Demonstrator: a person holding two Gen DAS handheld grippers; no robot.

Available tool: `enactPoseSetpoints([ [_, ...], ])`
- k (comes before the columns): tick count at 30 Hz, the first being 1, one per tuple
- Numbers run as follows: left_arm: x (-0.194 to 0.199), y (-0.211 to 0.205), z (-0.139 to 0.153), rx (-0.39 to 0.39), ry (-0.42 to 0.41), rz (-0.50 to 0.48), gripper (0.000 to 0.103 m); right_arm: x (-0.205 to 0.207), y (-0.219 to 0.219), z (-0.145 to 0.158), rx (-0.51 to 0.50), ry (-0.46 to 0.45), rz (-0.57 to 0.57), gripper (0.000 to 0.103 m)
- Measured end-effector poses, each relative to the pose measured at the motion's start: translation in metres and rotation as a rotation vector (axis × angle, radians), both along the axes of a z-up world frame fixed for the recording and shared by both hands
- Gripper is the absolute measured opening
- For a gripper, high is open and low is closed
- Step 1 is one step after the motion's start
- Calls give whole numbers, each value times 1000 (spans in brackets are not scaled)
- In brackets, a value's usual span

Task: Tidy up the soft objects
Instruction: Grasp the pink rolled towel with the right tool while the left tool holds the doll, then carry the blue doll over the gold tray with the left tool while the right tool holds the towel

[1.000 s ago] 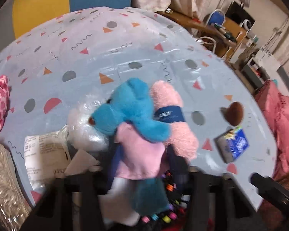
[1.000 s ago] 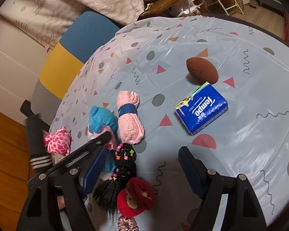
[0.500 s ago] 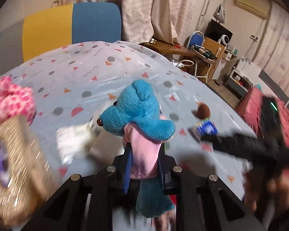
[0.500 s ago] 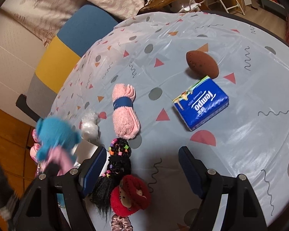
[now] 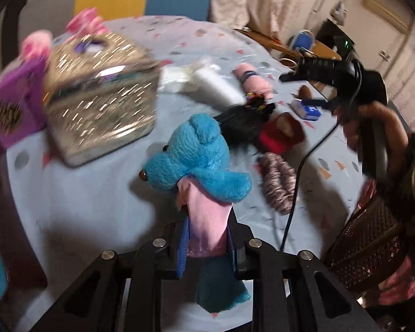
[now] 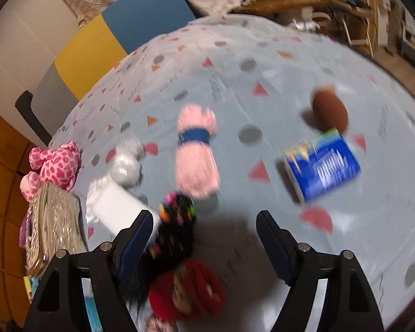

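My left gripper (image 5: 207, 221) is shut on a blue plush toy (image 5: 196, 157) in a pink shirt and holds it above the near edge of the table. My right gripper (image 6: 204, 229) is open and empty above the table, over a black hair piece with coloured beads (image 6: 177, 221) and a red scrunchie (image 6: 188, 296). A pink rolled towel with a blue band (image 6: 197, 152) lies in the middle. A pink spotted plush (image 6: 58, 163) sits at the far left. In the left wrist view the right gripper (image 5: 332, 72) shows at the right.
A sparkly gold bag (image 5: 99, 94) and a purple box (image 5: 11, 110) stand at the left. A blue tissue pack (image 6: 322, 164), a brown oval sponge (image 6: 329, 109), white plastic-wrapped items (image 6: 119, 193) and a pink satin scrunchie (image 5: 279, 182) lie on the patterned tablecloth (image 6: 235, 69). A wicker basket (image 5: 368, 246) stands at right.
My left gripper has lifted the blue plush off the table and swung back and left toward the sparkly bag. My right gripper has stayed open and shifted a little.
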State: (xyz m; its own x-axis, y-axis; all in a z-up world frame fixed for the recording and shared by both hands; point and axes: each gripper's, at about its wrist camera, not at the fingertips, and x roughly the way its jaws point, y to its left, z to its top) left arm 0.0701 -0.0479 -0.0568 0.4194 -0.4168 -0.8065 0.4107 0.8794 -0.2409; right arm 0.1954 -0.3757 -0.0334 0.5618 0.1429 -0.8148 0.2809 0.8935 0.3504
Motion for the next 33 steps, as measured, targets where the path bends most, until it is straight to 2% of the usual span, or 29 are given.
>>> enactPoseSetpoints([
  [3, 0, 11, -8, -14, 17, 31, 26, 35, 7, -1, -63, 26, 19, 79],
  [9, 6, 14, -15, -34, 28, 37, 31, 93, 14, -27, -138, 140, 47, 78],
  [11, 11, 12, -21, -24, 46, 50, 31, 105, 17, -38, -170, 174, 56, 66],
  [12, 12, 12, -24, -23, 57, 55, 31, 110, 18, -43, -188, 197, 60, 43],
  [13, 14, 13, -26, -24, 64, 60, 31, 113, 17, -50, -208, 228, 59, 38],
  [17, 19, 15, -30, -36, 72, 73, 31, 115, 18, -49, -241, 222, 86, 35],
  [21, 23, 15, -34, -55, 81, 81, 31, 119, 19, -49, -272, 261, 169, 36],
  [23, 27, 14, -36, -74, 99, 101, 32, 119, 17, -46, -271, 287, 148, 33],
  [25, 27, 14, -36, -69, 98, 111, 32, 114, 19, -40, -287, 273, 133, 31],
  [28, 23, 12, -36, -48, 64, 99, 30, 86, 23, -19, -305, 199, 137, 31],
  [33, 22, 9, -36, -29, 35, 98, 28, 35, 18, 1, -336, 145, 139, 31],
])
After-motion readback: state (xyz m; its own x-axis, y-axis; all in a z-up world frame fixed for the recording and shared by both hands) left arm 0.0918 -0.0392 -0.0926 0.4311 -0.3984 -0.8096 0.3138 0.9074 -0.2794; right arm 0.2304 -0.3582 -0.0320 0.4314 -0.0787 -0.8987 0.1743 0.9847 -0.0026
